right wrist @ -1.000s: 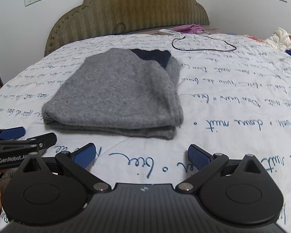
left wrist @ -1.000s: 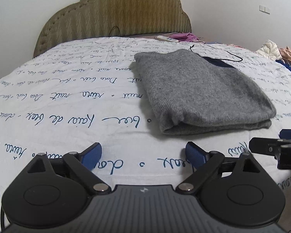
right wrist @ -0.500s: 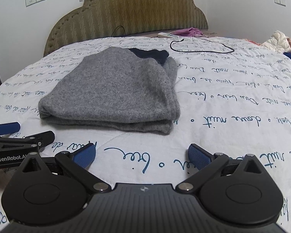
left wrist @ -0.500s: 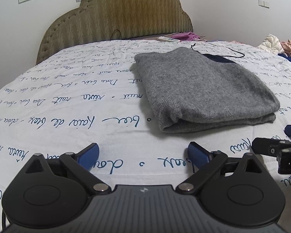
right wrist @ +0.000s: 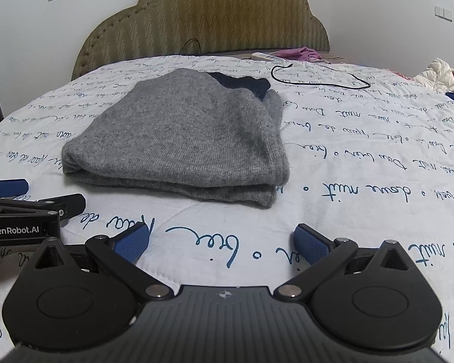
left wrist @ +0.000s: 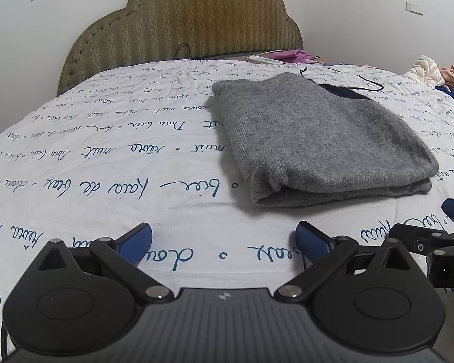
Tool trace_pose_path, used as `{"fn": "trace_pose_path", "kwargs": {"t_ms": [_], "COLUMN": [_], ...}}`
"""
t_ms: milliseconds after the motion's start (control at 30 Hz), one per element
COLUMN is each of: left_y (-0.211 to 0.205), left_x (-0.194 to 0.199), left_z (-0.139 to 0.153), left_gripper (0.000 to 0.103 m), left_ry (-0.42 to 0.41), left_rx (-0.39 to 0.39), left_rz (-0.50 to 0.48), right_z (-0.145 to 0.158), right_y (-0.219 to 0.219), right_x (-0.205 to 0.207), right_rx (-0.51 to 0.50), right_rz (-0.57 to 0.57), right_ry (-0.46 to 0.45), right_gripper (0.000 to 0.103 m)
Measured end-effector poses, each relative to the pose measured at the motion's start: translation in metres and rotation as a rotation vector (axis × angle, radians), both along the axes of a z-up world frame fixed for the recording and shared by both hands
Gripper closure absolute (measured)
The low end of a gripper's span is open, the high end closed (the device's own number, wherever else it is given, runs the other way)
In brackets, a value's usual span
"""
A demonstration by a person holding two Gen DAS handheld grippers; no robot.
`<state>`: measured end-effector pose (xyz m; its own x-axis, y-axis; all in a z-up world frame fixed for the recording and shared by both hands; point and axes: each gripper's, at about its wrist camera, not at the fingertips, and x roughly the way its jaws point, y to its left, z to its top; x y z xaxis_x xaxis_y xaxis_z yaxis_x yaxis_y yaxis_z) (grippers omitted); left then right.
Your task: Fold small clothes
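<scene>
Grey sweater point(left wrist: 317, 139) folded on script-printed bedspread point(left wrist: 121, 157), left gripper point(left wrist: 224, 240) spread wide and empty, right gripper point(right wrist: 221, 242) likewise spread, both short of it.

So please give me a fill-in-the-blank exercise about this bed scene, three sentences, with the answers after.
1. The folded sweater on the bedsheet is mainly ____ in colour.
2. The left gripper and the right gripper both have their jaws ____.
3. The handwriting printed on the bedsheet is ____ in colour.

Answers: grey; open; blue
</scene>
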<state>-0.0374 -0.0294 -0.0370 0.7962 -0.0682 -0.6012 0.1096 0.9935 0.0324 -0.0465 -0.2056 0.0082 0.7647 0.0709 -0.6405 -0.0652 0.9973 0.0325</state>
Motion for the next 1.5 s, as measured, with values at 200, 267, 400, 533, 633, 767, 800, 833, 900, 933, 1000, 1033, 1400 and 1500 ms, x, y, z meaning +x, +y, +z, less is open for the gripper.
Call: {"fn": "trace_pose_path", "kwargs": {"t_ms": [200, 267, 400, 533, 633, 767, 800, 833, 900, 933, 1000, 1033, 1400, 1500], "left_y": [0.0004, 0.0006, 0.0008, 0.0008, 0.0008, 0.0008, 0.0008, 0.0008, 0.0008, 0.0008, 0.0009, 0.0009, 0.0008, 0.0008], "left_x": [0.0, 0.0, 0.0003, 0.0003, 0.0003, 0.0003, 0.0004, 0.0004, 0.0004, 0.0004, 0.0004, 0.0003, 0.0005, 0.0005], "left_z": [-0.0007, -0.0012, -0.0011, -0.001, -0.001, -0.001, -0.001, -0.001, -0.001, -0.001, -0.0011, -0.0012, -0.0011, -0.0011], "left_gripper": [0.0, 0.0, 0.0, 0.0, 0.0, 0.0, 0.0, 0.0, 0.0, 0.0, 0.0, 0.0, 0.0, 0.0], "left_ry": [0.002, 0.002, 0.002, 0.002, 0.003, 0.003, 0.003, 0.003, 0.003, 0.003, 0.003, 0.003, 0.003, 0.003], "left_rx": [-0.002, -0.004, -0.004, -0.004, -0.004, -0.004, -0.004, -0.004, -0.004, -0.004, -0.004, -0.004, -0.004, -0.004], "left_rz": [0.0, 0.0, 0.0, 0.0, 0.0, 0.0, 0.0, 0.0, 0.0, 0.0, 0.0, 0.0, 0.0, 0.0], "right_z": [-0.0003, 0.0, 0.0005, 0.0005, 0.0006, 0.0008, 0.0008, 0.0008, 0.0008, 0.0008, 0.0008, 0.0007, 0.0009, 0.0011], "right_y": [-0.0005, -0.0012, -0.0036, -0.0031, -0.0019, -0.0022, -0.0022, -0.0021, -0.0026, -0.0025, -0.0025, -0.0025, -0.0028, -0.0023], "right_x": [-0.0005, -0.001, -0.0019, -0.0018, -0.002, -0.0022, -0.0022, -0.0022, -0.0023, -0.0023, -0.0023, -0.0024, -0.0026, -0.0023], "right_rx": [0.007, 0.011, 0.036, 0.036, 0.029, 0.034, 0.033, 0.032, 0.032, 0.032, 0.032, 0.032, 0.034, 0.037], "right_rz": [0.002, 0.002, -0.002, -0.002, -0.002, -0.002, -0.002, -0.002, -0.002, -0.002, -0.002, -0.002, -0.002, -0.003], "right_ry": [-0.001, -0.002, -0.006, -0.005, -0.005, -0.006, -0.006, -0.006, -0.006, -0.006, -0.006, -0.006, -0.007, -0.008], "right_gripper": [0.0, 0.0, 0.0, 0.0, 0.0, 0.0, 0.0, 0.0, 0.0, 0.0, 0.0, 0.0, 0.0, 0.0]}}
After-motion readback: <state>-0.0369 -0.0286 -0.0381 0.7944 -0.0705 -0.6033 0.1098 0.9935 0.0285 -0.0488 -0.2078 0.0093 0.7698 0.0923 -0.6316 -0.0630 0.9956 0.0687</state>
